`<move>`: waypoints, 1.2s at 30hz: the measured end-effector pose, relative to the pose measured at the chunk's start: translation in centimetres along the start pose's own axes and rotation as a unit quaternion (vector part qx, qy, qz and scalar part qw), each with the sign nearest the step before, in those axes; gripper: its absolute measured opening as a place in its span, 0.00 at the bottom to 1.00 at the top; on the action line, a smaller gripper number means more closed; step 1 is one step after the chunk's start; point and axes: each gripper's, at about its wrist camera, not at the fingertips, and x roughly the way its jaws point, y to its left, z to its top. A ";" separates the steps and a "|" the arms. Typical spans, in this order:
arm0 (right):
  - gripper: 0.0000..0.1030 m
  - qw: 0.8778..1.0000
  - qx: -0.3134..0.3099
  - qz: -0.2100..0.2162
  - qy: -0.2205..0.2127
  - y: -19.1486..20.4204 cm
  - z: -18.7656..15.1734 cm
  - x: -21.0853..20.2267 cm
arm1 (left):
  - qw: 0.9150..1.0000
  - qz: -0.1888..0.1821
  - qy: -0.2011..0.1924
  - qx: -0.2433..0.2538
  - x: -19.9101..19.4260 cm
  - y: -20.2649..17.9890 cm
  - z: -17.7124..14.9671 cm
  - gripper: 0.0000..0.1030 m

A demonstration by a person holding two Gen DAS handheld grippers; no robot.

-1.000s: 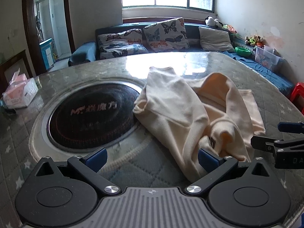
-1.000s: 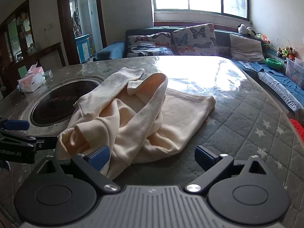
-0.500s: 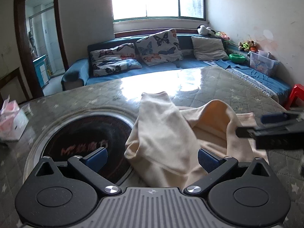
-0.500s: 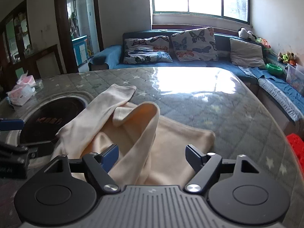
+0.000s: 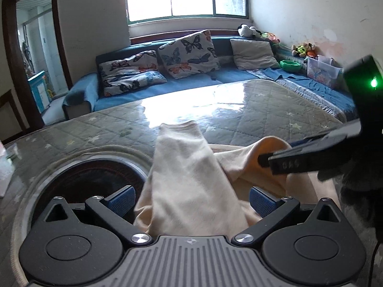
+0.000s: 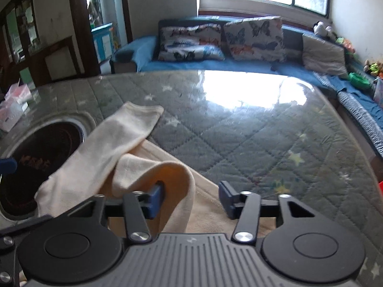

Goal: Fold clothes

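A crumpled cream garment (image 5: 191, 179) lies on the quilted grey table cover, one sleeve stretched away toward the window. My left gripper (image 5: 191, 198) is open with the near bunch of the cloth between its blue pads. My right gripper (image 6: 189, 198) is open and partly narrowed; a raised loop of the garment (image 6: 172, 174) arches between its pads, with the left pad inside the loop. In the left wrist view the right gripper (image 5: 299, 160) reaches in from the right over that loop.
A round dark cooktop (image 5: 91, 179) is set into the table left of the garment and also shows in the right wrist view (image 6: 36, 162). A tissue pack (image 6: 12, 110) lies at the far left. A blue sofa with butterfly cushions (image 5: 186, 55) runs behind the table.
Both grippers moved forward over the garment. My right gripper narrowed and moved onto the raised loop; the left one came in close over the near bunch.
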 end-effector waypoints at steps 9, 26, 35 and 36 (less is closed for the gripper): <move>0.06 0.999 0.011 -0.021 -0.029 -1.7 -0.9 -2.2 | 1.000 -0.018 0.020 0.015 3.8 -0.7 1.0 0.89; 0.32 0.999 0.025 -0.022 -0.042 -3.3 -1.6 -4.5 | 0.998 -0.031 0.044 0.014 5.6 0.3 0.4 0.12; 0.11 0.999 0.032 -0.003 -0.009 -3.3 -1.7 -0.6 | 0.998 -0.041 0.049 0.005 5.8 0.6 0.8 0.15; 0.07 0.999 0.030 -0.001 -0.012 -3.2 -1.7 -0.9 | 0.998 -0.038 0.048 0.008 6.0 0.5 0.7 0.13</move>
